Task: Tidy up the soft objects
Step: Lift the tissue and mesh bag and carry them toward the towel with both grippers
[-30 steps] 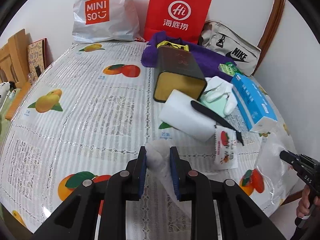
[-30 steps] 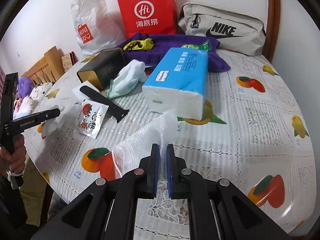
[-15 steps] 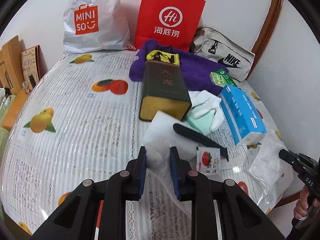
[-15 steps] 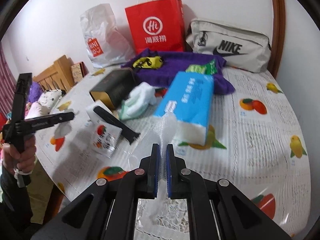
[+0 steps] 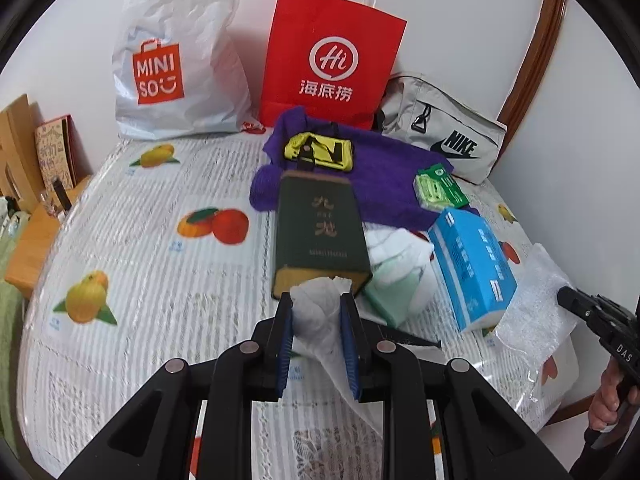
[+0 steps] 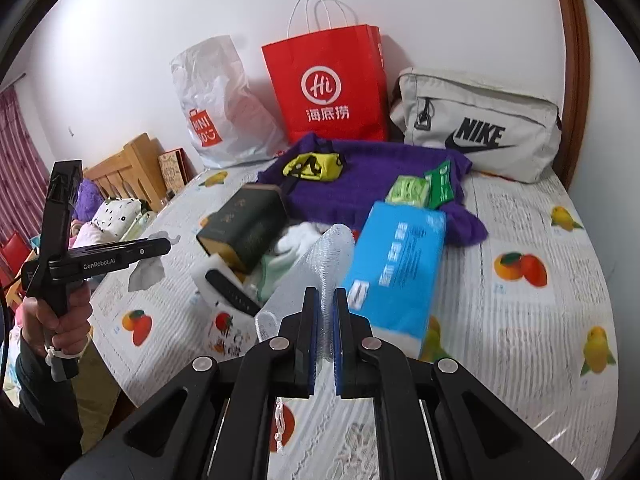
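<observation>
My left gripper (image 5: 316, 300) is shut on a crumpled white tissue (image 5: 318, 312) and holds it above the table's front edge; the tissue also shows in the right wrist view (image 6: 148, 272). My right gripper (image 6: 327, 294) is shut on a sheet of clear bubble wrap (image 6: 316, 264), lifted off the table; the wrap also shows in the left wrist view (image 5: 536, 312). On the table lie a purple sweater (image 5: 384, 176), a mint and white cloth (image 5: 396, 276) and a blue tissue pack (image 5: 472, 264).
A dark green box (image 5: 318, 236) lies on its side mid-table. A red paper bag (image 5: 332, 60), a Miniso bag (image 5: 172, 56) and a grey Nike bag (image 5: 444, 136) stand at the back. A black strap (image 6: 232, 296) and snack packet (image 6: 224, 328) lie near the front.
Both grippers have risen from the table, each lifting its item. The left tissue and the right bubble wrap now hang clear of the tablecloth.
</observation>
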`<state>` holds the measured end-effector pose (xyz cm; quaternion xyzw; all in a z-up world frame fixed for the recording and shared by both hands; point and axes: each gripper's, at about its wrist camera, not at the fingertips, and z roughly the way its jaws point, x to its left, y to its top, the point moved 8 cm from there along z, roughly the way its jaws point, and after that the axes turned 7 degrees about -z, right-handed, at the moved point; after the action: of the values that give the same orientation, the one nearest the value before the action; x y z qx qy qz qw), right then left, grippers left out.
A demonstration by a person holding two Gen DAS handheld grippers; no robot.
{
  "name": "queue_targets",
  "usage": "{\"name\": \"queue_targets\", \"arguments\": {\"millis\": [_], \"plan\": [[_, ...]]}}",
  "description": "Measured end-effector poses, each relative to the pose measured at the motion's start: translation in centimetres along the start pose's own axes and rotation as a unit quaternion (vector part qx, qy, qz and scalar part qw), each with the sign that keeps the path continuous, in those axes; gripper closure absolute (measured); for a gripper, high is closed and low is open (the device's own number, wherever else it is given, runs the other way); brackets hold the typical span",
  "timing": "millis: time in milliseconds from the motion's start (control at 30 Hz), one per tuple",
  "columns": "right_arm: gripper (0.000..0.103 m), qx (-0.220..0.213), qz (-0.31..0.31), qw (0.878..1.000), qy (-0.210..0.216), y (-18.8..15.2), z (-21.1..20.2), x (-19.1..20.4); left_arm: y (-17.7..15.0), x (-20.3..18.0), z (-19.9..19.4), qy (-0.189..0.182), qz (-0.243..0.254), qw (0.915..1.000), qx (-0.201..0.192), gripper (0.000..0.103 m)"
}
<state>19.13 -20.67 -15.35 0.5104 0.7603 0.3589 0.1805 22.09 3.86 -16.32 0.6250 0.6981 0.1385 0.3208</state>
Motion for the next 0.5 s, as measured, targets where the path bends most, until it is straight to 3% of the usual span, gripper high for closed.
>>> {"name": "queue_targets", "arguments": {"millis": [500], "plan": [[0.097, -0.009, -0.013, 1.000, 0.003, 5.0, 1.7, -0.7, 4.4, -1.8, -0.4, 0.003, 0.022, 0.9996, -0.018, 0.082]]}}
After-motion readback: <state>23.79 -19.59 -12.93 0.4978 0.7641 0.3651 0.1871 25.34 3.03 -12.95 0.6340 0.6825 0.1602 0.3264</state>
